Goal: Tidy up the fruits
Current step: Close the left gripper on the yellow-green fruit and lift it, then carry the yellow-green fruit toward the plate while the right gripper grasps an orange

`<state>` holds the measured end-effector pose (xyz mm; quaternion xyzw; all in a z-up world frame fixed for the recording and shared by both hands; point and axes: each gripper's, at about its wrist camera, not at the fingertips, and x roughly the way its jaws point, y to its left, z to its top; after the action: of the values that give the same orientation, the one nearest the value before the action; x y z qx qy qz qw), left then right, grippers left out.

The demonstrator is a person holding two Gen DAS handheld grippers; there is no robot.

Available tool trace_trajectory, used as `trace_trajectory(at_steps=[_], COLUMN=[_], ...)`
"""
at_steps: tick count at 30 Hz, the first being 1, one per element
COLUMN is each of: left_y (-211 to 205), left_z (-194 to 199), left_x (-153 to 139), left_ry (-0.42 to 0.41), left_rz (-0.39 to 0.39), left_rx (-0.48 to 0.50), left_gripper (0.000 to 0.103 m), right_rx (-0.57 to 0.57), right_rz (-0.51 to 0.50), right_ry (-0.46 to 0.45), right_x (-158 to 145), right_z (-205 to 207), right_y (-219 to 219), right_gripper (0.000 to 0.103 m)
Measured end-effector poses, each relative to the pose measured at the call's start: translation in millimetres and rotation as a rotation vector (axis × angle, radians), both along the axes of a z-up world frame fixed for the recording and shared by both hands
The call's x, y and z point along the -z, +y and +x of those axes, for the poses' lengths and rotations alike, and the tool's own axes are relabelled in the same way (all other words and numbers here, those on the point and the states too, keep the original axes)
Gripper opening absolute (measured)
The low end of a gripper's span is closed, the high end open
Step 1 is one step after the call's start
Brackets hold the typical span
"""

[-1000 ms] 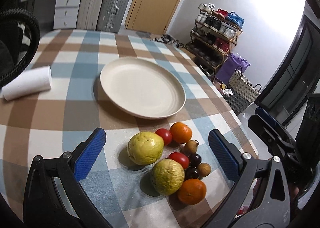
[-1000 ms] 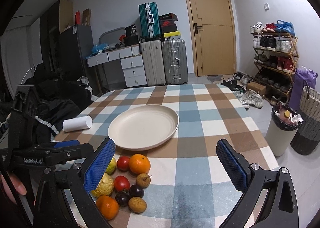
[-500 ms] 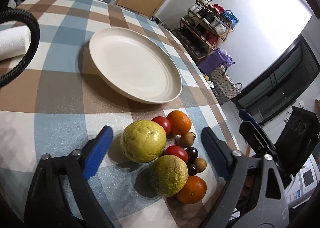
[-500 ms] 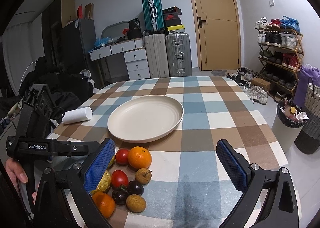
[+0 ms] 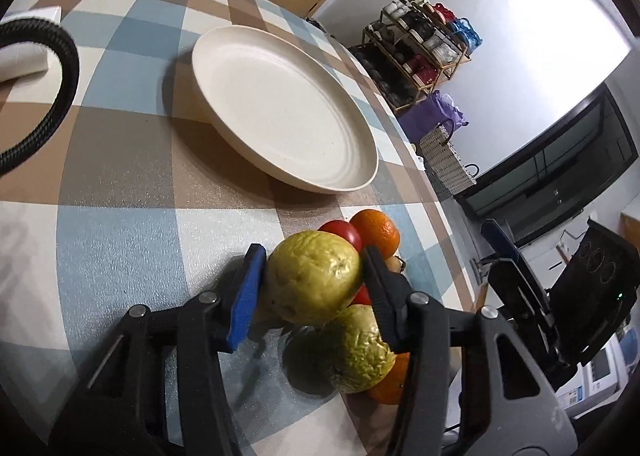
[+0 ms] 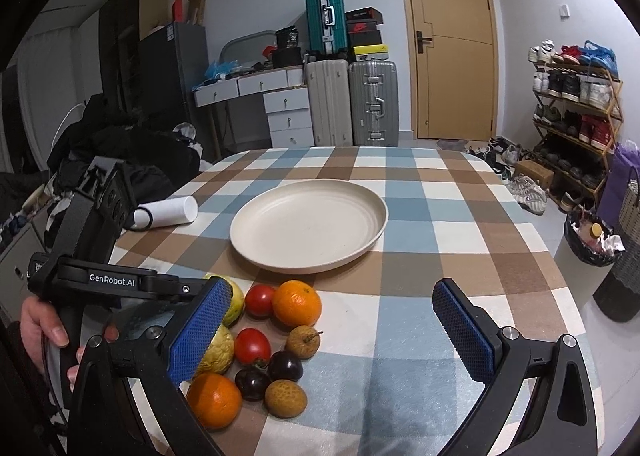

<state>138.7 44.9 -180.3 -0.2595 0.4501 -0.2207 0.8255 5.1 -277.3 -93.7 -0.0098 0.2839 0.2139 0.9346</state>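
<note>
Yellow guava [image 5: 312, 280] clamped in left gripper [image 5: 310, 276], right gripper [image 6: 340, 332] wide, cream plate [image 6: 308, 224] bare beyond

The scene is being viewed from two wrist cameras. The left one is being held low and close over the fruit pile [image 5: 344, 296], tilted, facing past the plate [image 5: 280, 112] toward the shoe rack [image 5: 424, 52]. The right one is being held higher and further back at the table [image 6: 460, 256] edge, facing the door [image 6: 448, 44]. Plate, fruit pile, table and shoe rack are being shared by both views
</note>
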Motion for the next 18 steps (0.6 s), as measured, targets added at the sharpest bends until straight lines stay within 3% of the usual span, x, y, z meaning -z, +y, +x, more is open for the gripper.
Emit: trace_trajectory(at_steps=[11, 18], left_y=[5, 15], left_z=[-17, -24], left_x=[-10, -17], left_ry=[-0.048, -0.066], left_rz=[0.023, 0.019], left_rx=[-0.014, -0.036], left_gripper=[0.047, 0.047], right_rx=[-0.103, -0.167], right_rz=[-0.018, -0.092], right_ry=[0.013, -0.01], right_x=[10, 27], right_z=[-27, -57], right_y=[14, 38], right_gripper=[0.103, 0.103])
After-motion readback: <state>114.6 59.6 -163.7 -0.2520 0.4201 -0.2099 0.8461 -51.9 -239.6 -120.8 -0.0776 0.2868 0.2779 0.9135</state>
